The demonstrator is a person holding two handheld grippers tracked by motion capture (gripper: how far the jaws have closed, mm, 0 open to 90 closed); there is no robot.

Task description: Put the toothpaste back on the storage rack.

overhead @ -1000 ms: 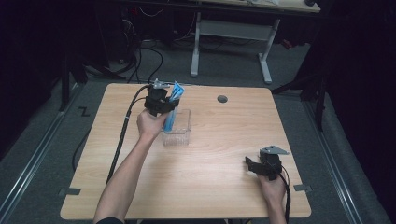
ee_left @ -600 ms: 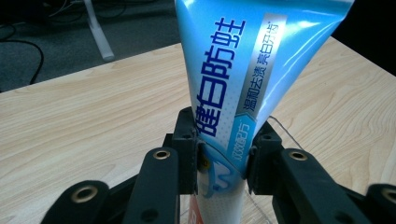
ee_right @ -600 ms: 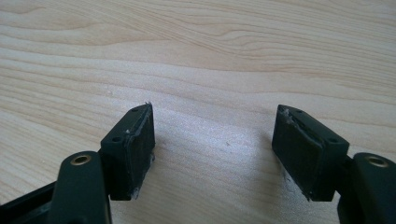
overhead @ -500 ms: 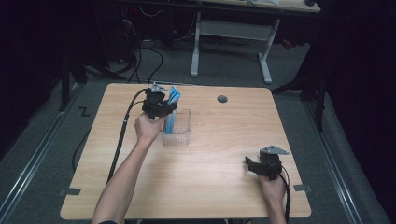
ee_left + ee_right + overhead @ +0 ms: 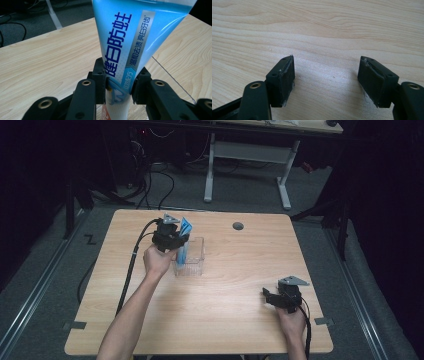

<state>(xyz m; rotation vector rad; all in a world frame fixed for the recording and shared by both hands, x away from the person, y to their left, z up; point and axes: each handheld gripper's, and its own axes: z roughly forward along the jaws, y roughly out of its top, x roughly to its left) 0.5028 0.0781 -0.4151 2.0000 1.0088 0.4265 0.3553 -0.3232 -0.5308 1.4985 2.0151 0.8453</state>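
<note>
High view down over the table (image 5: pixel 235 270); both gripper views close above its wood.

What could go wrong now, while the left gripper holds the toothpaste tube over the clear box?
1. The left gripper pinches the toothpaste tube low on its soft body, so the tube may bend or slip.
2. The clear box looks light; the tube might catch its wall and tip or push it.
3. The right gripper rests open, apart from the box, so nothing steadies it.

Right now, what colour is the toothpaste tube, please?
Blue toothpaste tube, dark-blue lettering, silver band; best in the left gripper view.
</note>
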